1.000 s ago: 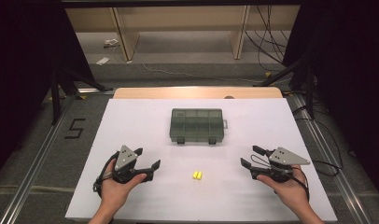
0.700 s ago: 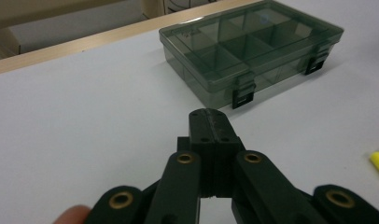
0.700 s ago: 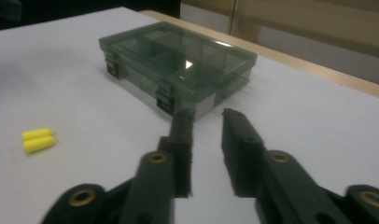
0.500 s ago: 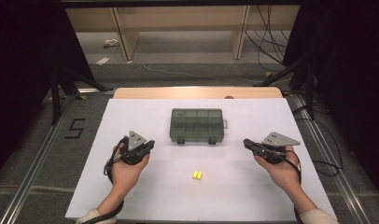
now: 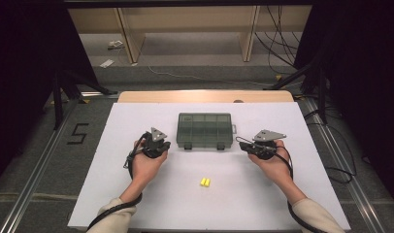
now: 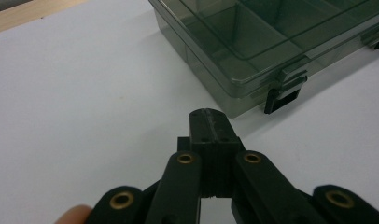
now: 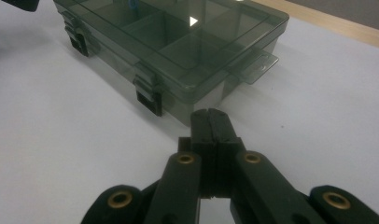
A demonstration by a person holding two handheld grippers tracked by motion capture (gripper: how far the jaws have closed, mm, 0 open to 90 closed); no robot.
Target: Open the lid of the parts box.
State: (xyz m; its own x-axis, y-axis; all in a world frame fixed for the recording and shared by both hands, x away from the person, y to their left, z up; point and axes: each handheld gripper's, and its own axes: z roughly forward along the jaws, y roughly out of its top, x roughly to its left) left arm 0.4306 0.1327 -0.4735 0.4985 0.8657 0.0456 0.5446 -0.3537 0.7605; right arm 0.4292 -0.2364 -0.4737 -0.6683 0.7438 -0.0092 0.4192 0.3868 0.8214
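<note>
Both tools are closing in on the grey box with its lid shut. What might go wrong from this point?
1. Both latches are down on the box, and the left tool and right tool are shut, so prying may fail.
2. The box sits loose on the white sheet; a push could slide it.
3. The small yellow pieces lie near the forearms and could get swept.

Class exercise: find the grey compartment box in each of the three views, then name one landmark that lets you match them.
High view: compartment box centre of the table, between both grippers.
Left gripper view: upper right, beyond the shut jaws.
Right gripper view: upper centre-left, beyond the shut jaws.
Shared landmark: its black front latches.
</note>
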